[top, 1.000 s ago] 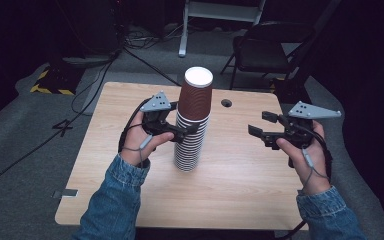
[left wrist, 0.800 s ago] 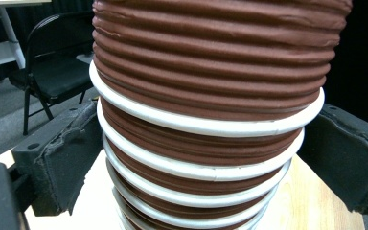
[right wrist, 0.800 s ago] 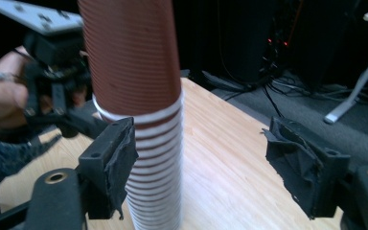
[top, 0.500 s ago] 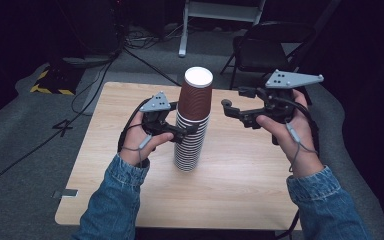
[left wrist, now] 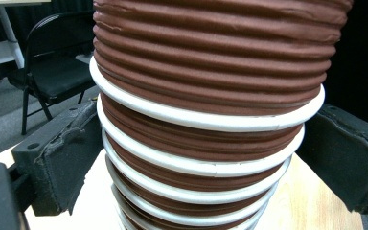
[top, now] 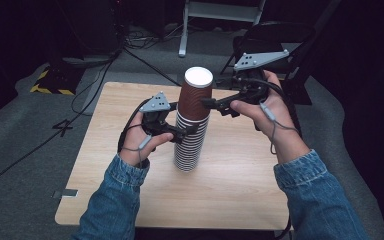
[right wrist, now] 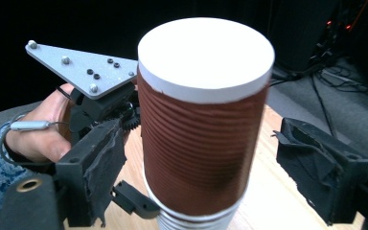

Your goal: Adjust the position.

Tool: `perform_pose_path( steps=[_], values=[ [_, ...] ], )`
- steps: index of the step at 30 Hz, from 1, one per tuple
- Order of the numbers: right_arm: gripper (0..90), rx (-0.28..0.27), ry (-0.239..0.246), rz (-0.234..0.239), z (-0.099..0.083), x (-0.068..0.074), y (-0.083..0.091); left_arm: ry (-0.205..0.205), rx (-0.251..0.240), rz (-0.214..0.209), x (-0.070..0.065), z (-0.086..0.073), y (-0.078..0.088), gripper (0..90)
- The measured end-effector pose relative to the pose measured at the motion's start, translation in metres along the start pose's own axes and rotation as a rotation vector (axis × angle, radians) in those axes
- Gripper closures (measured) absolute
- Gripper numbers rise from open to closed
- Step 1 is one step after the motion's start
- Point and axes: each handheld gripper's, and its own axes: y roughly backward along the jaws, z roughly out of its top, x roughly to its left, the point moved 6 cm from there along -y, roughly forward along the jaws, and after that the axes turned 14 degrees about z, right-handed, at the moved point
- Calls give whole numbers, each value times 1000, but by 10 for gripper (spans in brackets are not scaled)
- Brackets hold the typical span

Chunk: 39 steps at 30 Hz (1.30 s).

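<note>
A tall stack of upside-down brown paper cups (top: pixel 192 135) with white rims stands mid-table. My left gripper (top: pixel 186 134) is shut on the stack about halfway up; its pads (left wrist: pixel 62 163) press on the rims of the stack (left wrist: pixel 211 96) from both sides. My right gripper (top: pixel 206 103) reaches in from the right at the top cup (top: pixel 196 95). Its jaws have just been opening. They now stand on either side of the top cup (right wrist: pixel 201 134), with a small gap at each pad (right wrist: pixel 316 167).
The wooden table (top: pixel 130 105) has bare room on both sides of the stack and in front of it. A black folding chair (top: pixel 275 35) stands behind the table's far right corner. Cables (top: pixel 105 65) run over the grey floor at left.
My right gripper has moved left and up from the table's right side to the top of the stack, and its jaws have opened around the top cup. The left gripper has kept still.
</note>
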Motion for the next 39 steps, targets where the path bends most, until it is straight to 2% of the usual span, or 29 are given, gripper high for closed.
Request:
perform_pose_path(
  steps=[9, 16, 21, 29, 39],
  values=[
    [184, 51, -1, 17, 5, -5, -19, 4, -1, 5, -1, 0, 0, 41],
    [191, 48, 7, 5, 6, -8, -27, 8, -5, 8, -1, -1, 0, 42],
    [178, 68, 10, -13, 8, -8, -32, 7, -6, 12, -1, -2, 0, 42],
    [185, 91, -6, -23, 10, -8, -33, 4, -4, 13, -1, -2, 0, 42],
    [194, 60, -22, -25, 13, -8, -28, -8, -10, 16, -1, -2, 0, 44]
  ],
)
